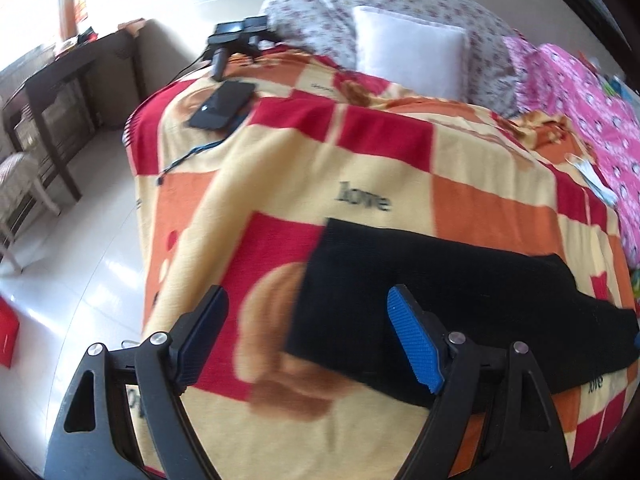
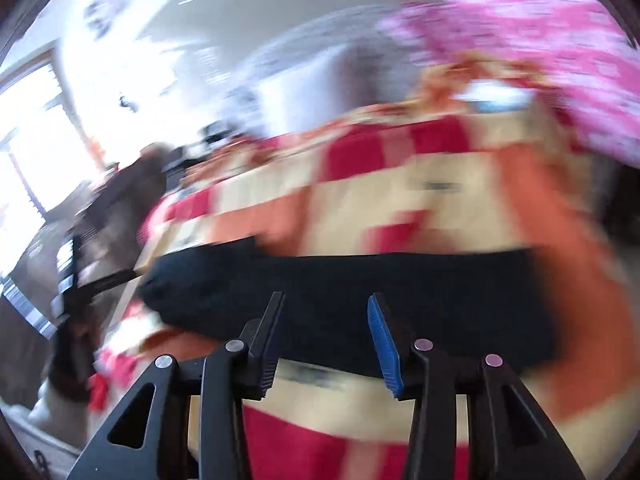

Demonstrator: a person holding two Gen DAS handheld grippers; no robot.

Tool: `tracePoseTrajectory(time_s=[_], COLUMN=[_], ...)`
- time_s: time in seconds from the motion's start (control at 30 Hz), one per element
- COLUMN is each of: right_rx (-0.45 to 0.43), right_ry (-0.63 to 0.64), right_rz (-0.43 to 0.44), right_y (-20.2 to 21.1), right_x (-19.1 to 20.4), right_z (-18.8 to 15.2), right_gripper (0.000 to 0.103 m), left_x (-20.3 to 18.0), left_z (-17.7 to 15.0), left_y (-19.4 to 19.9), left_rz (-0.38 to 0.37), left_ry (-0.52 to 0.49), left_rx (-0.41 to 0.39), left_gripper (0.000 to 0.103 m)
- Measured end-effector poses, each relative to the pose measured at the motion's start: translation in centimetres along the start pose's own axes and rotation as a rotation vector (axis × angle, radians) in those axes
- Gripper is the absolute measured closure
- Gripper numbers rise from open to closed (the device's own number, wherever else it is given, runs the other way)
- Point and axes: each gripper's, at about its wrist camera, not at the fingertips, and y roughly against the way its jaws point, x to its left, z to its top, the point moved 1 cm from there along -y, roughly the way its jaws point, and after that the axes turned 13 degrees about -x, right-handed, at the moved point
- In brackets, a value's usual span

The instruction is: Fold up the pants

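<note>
Black pants (image 1: 440, 300) lie folded flat on the checked red, orange and cream blanket (image 1: 288, 168) of a bed. My left gripper (image 1: 308, 320) hovers over the pants' left end, open wide, with only blanket and cloth below its blue pads. The right wrist view is badly blurred. There the pants (image 2: 360, 292) stretch as a dark band across the blanket (image 2: 440, 200). My right gripper (image 2: 326, 320) is above their near edge, open, with a clear gap between the fingers and nothing gripped.
A phone (image 1: 222, 104) and a black device with cables (image 1: 236, 40) lie at the bed's far left corner. A white pillow (image 1: 412, 48), floral bedding (image 1: 304, 20) and a pink quilt (image 1: 592, 120) lie at the back and right. A dark table (image 1: 60, 80) stands on the tiled floor.
</note>
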Motion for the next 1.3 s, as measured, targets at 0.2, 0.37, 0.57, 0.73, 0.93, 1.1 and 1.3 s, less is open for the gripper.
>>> tracePoseTrajectory(time_s=[0.2, 0.37, 0.57, 0.73, 0.93, 1.1, 1.3], right_rx=[0.162, 0.211, 0.283, 0.280, 0.299, 0.207, 0.150], right_ry=[0.197, 0.431, 0.382, 0.253, 0.220, 0.149, 0.180], right_rz=[0.288, 0.357, 0.360, 0.425, 0.432, 0.366, 0.024], right_y=[-10.3, -15.8, -21.1, -21.3, -22.6, -17.7, -17.2], right_x=[11.7, 19.3, 19.5, 18.8, 19.8, 15.6, 7.9], right_z=[-3.2, -5.5, -5.7, -4.0, -5.9, -2.2, 0.6], right_gripper=[0.059, 0.059, 0.096, 0.097, 0.094, 0.060, 0.070], left_x=[1.1, 0.9, 1.0, 1.2, 0.3, -1.6, -3.7], left_z=[-0.7, -0.8, 0.2, 1.5, 1.5, 0.6, -0.6], left_y=[-1.8, -2.8, -3.4, -2.7, -2.7, -2.2, -3.4], left_rz=[0.024, 0.000, -0.025, -0.033, -0.050, -0.080, -0.085], left_ry=[-0.013, -0.023, -0.015, -0.012, -0.006, -0.036, -0.066], left_rx=[0.041, 0.056, 0.052, 0.012, 0.012, 0.008, 0.030], left_gripper=[0.021, 0.021, 0.021, 0.021, 0.021, 0.021, 0.021])
